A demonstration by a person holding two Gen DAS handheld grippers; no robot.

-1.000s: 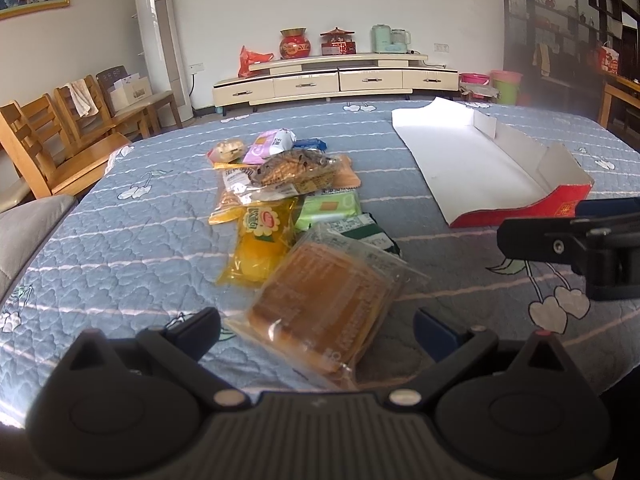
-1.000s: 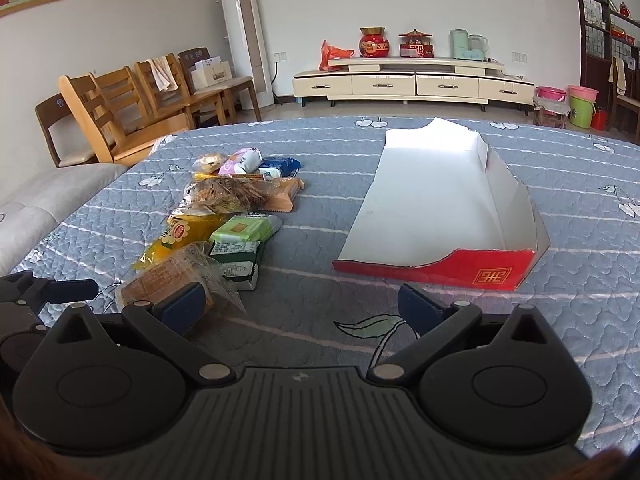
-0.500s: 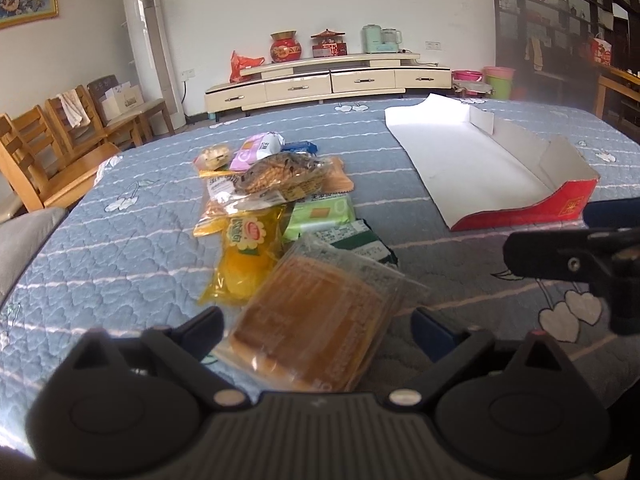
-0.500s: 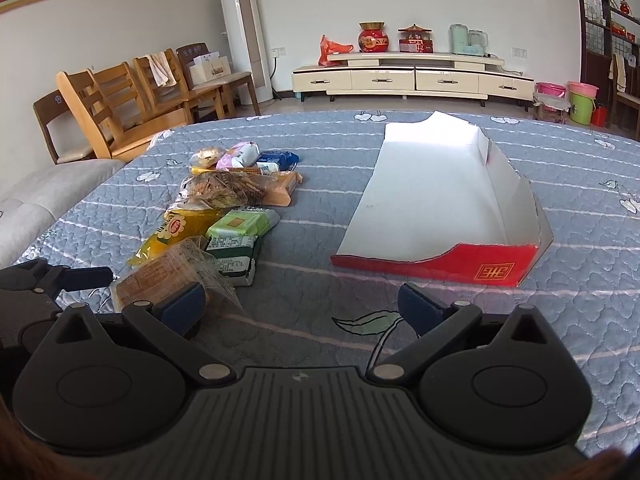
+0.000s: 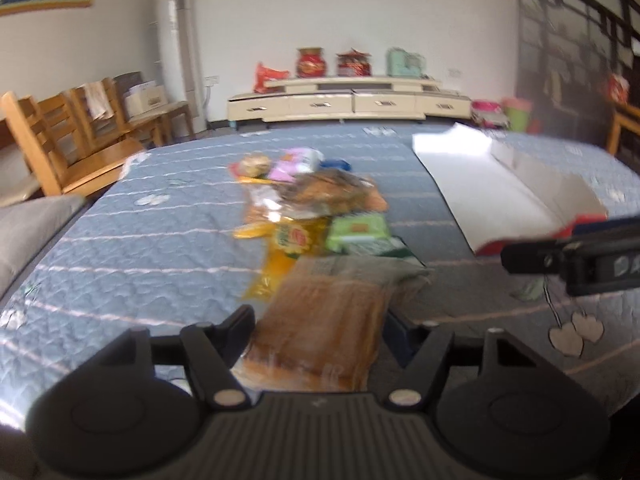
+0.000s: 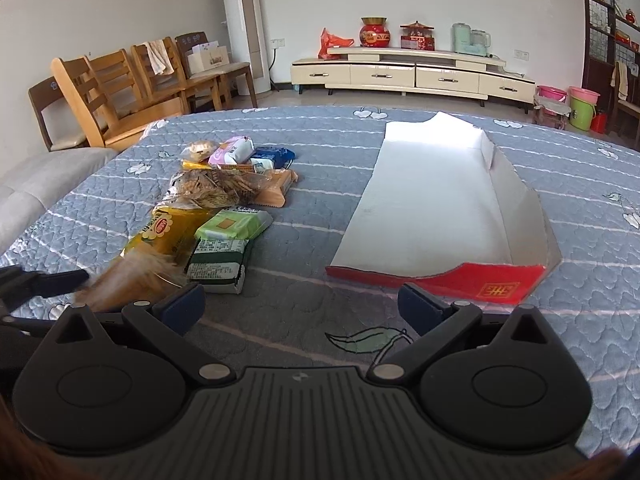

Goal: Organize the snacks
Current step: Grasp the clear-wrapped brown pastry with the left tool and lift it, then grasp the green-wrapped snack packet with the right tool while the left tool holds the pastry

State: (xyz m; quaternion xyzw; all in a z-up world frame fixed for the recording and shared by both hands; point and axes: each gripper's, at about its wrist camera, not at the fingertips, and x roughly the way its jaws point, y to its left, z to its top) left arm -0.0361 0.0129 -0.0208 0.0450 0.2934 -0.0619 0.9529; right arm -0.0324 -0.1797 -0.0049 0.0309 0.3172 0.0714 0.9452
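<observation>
Left gripper (image 5: 320, 332): jaws closing, about half open, with the brown packet (image 5: 320, 332) between them; black fingers (image 5: 236, 330) sit at the packet's two long sides, view blurred, cannot tell if the pads press yet. Packet is flat, rectangular, clear crinkly plastic over a tan block, nearest item of the snack pile (image 6: 224, 200). Right gripper (image 6: 300, 308): jaws wide open, nothing between, dark blue pads (image 6: 184, 308) above bare quilt, pointed at the box (image 6: 432, 208). The pile lies in a loose row on the left side of the quilt (image 6: 304, 320): behind the brown packet a glossy yellow bag (image 6: 164, 232), beside it a green-and-white soft pack (image 6: 220, 262) with a light green pillow pack (image 6: 236, 226) resting on its far end, then a clear bag of brown crisps (image 6: 212, 188) over an orange wrapper (image 6: 280, 192), farther back a pink pack (image 6: 232, 151), blue pack (image 6: 276, 156) and small round biscuit pack (image 6: 200, 148). Box is shallow cardboard, white matte inside, red front lip with gold mark, low side walls, open top, empty, well right of the pile. Quilt is blue-grey, stitched in a scale pattern with pale stripes and leaf and heart prints.
</observation>
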